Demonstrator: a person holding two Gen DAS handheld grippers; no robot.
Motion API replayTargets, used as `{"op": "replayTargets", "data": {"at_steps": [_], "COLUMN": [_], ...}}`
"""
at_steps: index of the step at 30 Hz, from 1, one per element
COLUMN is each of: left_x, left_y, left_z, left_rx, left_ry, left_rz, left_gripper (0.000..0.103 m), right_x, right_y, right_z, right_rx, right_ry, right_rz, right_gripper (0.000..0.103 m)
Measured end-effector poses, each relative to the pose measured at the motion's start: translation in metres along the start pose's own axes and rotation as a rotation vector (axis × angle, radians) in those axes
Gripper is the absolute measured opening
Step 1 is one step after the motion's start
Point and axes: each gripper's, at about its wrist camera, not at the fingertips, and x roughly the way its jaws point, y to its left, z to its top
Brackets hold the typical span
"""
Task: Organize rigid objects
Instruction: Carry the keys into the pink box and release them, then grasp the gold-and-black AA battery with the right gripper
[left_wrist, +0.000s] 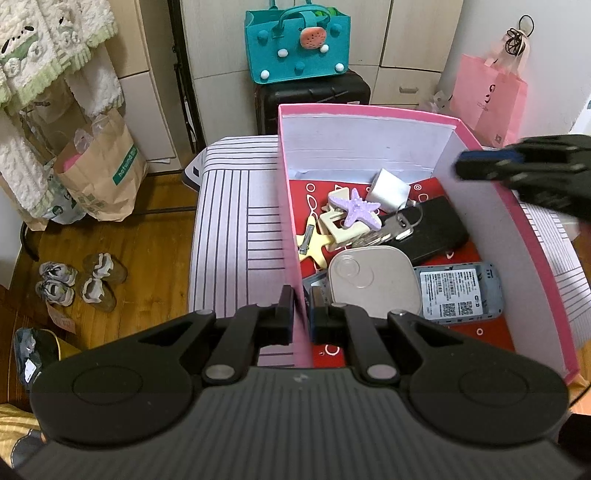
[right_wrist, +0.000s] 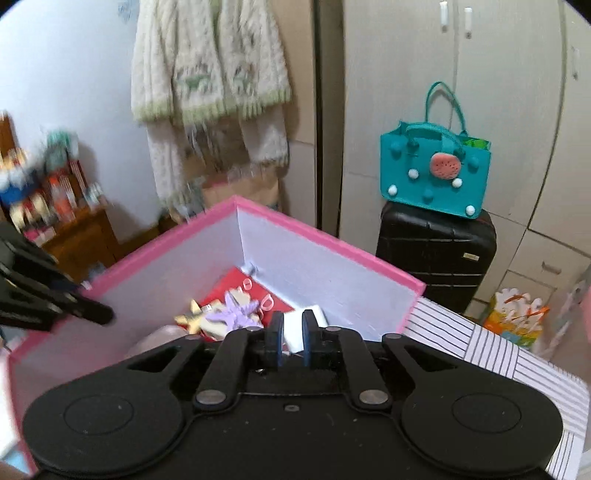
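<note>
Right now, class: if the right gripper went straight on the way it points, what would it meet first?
Probably the white block lying in the pink box, just beyond the right gripper; depth is unclear.

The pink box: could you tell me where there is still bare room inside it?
In the pink box, bare red floor shows along the back wall, left of the white roll. The middle is crowded around the purple starfish and beige lid.
</note>
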Motion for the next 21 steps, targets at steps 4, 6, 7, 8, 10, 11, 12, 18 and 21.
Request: {"op": "replayTargets", "data": {"at_steps": [4, 6, 7, 8, 10, 11, 12, 18, 21], "left_x": [0.0, 0.0, 0.001, 0.001, 0.003, 0.004, 0.005, 0.012, 0.017], "left_y": [-0.002, -0.002, -0.002, -0.003, -0.003, -0.004, -0.005, -0.012, -0.012], "left_z": [0.001, 0.002, 0.002, 0.003, 0.005, 0.006, 0.007, 0.02, 0.028], "left_rx": [0.004, 0.002, 0.002, 0.0, -0.004, -0.001, 0.0, 0.015, 0.011], "left_ry": [0.003, 0.006, 0.008, 0.011, 0.019, 0.026, 0.031, 0.076, 0.096], "left_rz": [0.007, 0.011, 0.013, 0.015, 0.02, 0.026, 0.03, 0.064, 0.072], "left_gripper": [0.007, 0.007, 0.007, 0.007, 0.007, 0.007, 0.007, 0.007, 0.007], "right_x": [-0.039, -0.051, -0.056, -0.058, -0.058, -0.055, -0.052, -0.028, -0.019], "right_y": [-0.026, -0.04, -0.049, -0.056, -0.071, -0.077, -0.082, -0.088, -0.082], "right_z": [-0.009, -0.019, -0.027, -0.034, -0.052, -0.061, -0.07, -0.114, -0.125], "right_rx": [0.053, 0.071, 0.087, 0.1, 0.134, 0.151, 0.168, 0.223, 0.197], "right_ry": [-0.054, -0.051, -0.043, -0.032, 0.006, 0.028, 0.049, 0.138, 0.141], "right_rz": [-0.035, -0.071, -0.088, -0.095, -0.103, -0.109, -0.111, -0.097, -0.113], "right_gripper": [0.025, 0.026, 0.028, 0.031, 0.036, 0.039, 0.039, 0.047, 0.053]}}
